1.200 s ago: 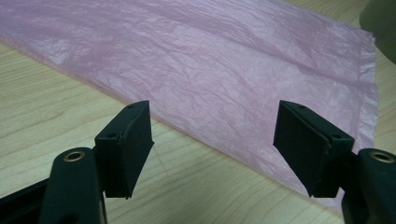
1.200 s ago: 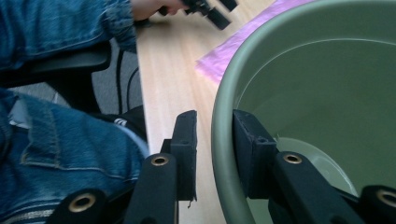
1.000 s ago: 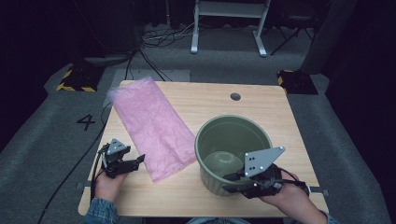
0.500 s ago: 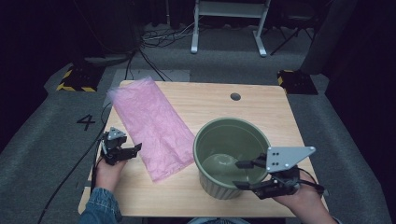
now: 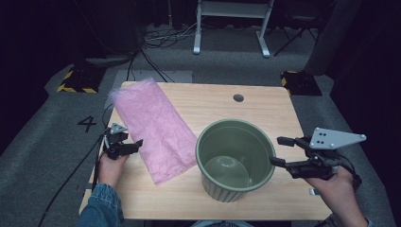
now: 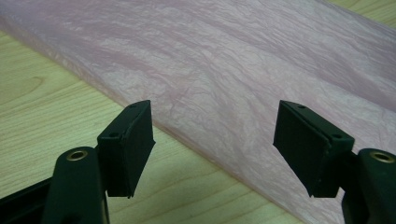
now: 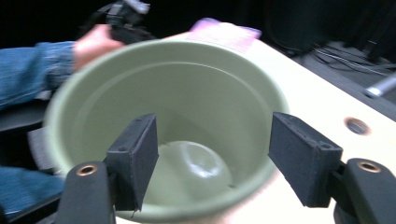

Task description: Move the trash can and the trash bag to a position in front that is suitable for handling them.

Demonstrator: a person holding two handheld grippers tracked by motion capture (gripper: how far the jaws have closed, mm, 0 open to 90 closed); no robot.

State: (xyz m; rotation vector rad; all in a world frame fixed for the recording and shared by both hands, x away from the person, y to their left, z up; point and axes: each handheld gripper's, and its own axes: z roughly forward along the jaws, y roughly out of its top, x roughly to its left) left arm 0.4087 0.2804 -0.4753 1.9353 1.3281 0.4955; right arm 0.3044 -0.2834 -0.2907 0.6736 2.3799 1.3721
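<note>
**Mia:** What is closest to us?

**Sam:** Two hands at the near edge of the wooden table (image 5: 265,106). The right gripper (image 5: 283,151) is on the right side, just beside the green pot (image 5: 235,158). Its jaws have just been opening. They are wide apart now, with nothing between them. They do not touch the pot.

**Mia:** Where is the pot?

**Sam:** It stands upright on the near right part of the table, close to the front edge. In the right gripper view the pot (image 7: 168,126) is right in front of the two black jaws, and you can look down inside to its round bottom.

**Mia:** And the other hand?

**Sam:** The left gripper (image 5: 135,144) is on the near left side. Its jaws are apart too, and hold nothing. They point at the pink bag (image 5: 153,130), just beside its edge.

**Mia:** Where is the bag?

**Sam:** It lies flat on the table, slanting from the far left corner down to a spot next to the pot. In the left gripper view the bag (image 6: 243,65) looks crinkly, and its edge runs just past the jaws.

**Mia:** What is farther away?

**Sam:** A small round hole (image 5: 238,98) in the table, then grey floor with a number 4 (image 5: 88,124) on it.
</note>
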